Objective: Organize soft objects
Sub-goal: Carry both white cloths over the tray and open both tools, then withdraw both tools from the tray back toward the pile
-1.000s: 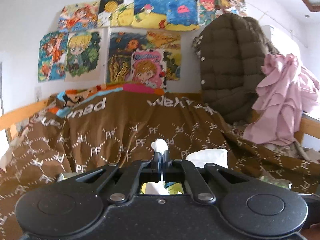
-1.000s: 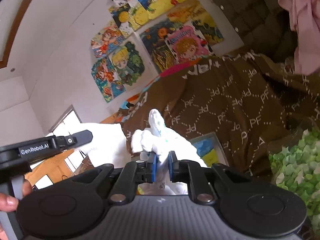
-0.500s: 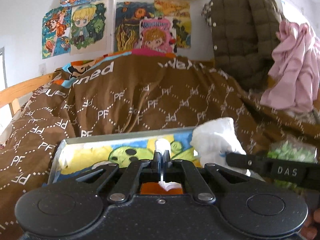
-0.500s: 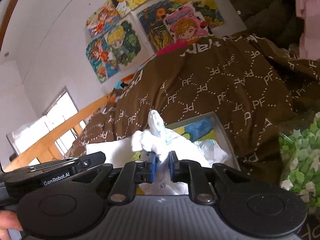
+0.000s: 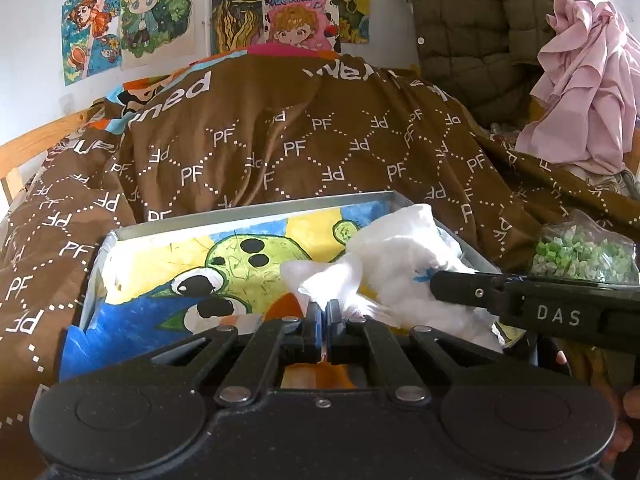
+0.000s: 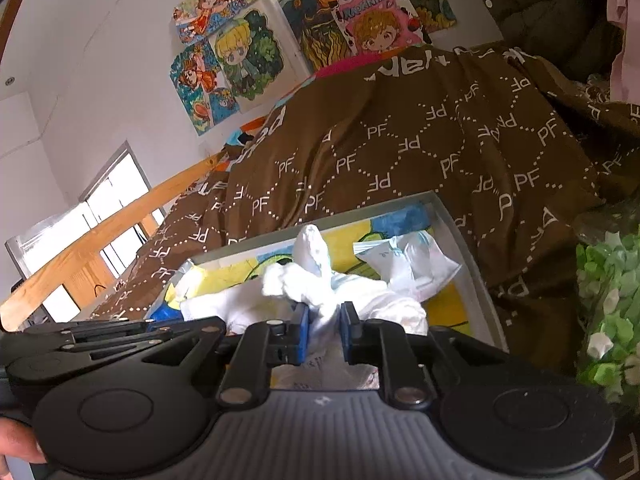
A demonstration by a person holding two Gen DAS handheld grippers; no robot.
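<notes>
A white soft plastic bag [image 5: 394, 264] hangs over a grey box [image 5: 256, 210] lined with a colourful cartoon picture. My left gripper [image 5: 322, 314] is shut on a crumpled white corner of the bag. My right gripper [image 6: 323, 316] is shut on the knotted white top of the same bag [image 6: 316, 276], its blue pads pinching it. The right gripper's body shows at the right of the left wrist view [image 5: 520, 300]. A second clear packet [image 6: 408, 260] lies in the box's far right corner.
The box rests on a bed with a brown "PF" patterned quilt [image 5: 320, 140]. A bag of green and white foam pieces [image 5: 580, 252] lies to the right. A brown padded jacket [image 5: 480, 28] and a pink cloth [image 5: 588, 92] hang at the back right. A wooden bed rail [image 6: 120, 232] runs at the left.
Both grippers have come down with the white bag from above the quilt to over the grey box. The bag now sits low inside the box.
</notes>
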